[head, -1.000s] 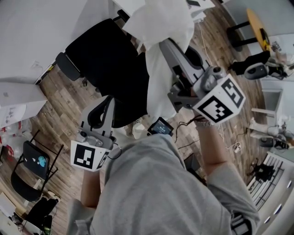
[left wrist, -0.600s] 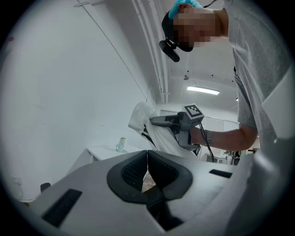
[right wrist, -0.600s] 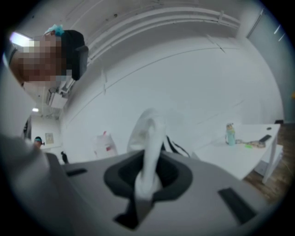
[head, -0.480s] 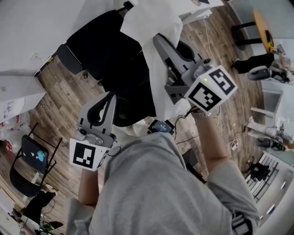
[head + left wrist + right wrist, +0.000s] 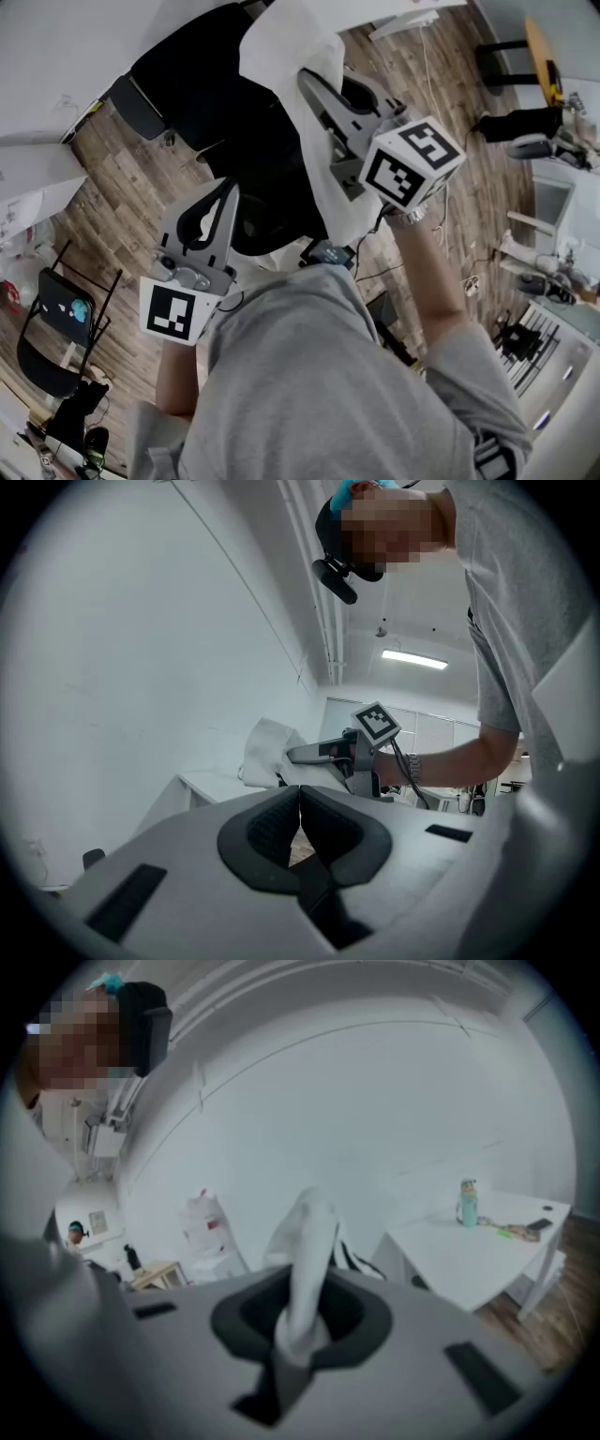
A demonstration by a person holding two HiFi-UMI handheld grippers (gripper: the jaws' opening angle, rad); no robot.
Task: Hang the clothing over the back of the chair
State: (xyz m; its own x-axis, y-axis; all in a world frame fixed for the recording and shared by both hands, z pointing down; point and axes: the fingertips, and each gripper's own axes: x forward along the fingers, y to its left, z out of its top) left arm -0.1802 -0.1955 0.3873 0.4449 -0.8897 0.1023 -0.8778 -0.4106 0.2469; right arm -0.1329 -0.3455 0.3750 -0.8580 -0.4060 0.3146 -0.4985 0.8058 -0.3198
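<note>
White clothing [image 5: 286, 52] fills the 12 o'clock part of my head view and runs down in a long fold toward the centre, lying along the 3 o'clock edge of the black chair [image 5: 216, 112]. I cannot tell from here whether it lies over the back or only hangs in front of it.

My right gripper [image 5: 309, 82] reaches in from 2 o'clock. Its fingers [image 5: 361, 1316] are clamped on a bunched fold of the cloth, and in the right gripper view the fabric stands up from between them toward 12 o'clock. A white worktop [image 5: 487, 1241] with a small bottle [image 5: 467, 1202] on it sits off at 3 o'clock in that view.

My left gripper [image 5: 225, 192] hangs at 8 o'clock in the head view, just beside the chair's lower edge and above the wood floor [image 5: 112, 206]. Its fingers [image 5: 267, 827] are pressed together with nothing between them, well apart from the clothing.
</note>
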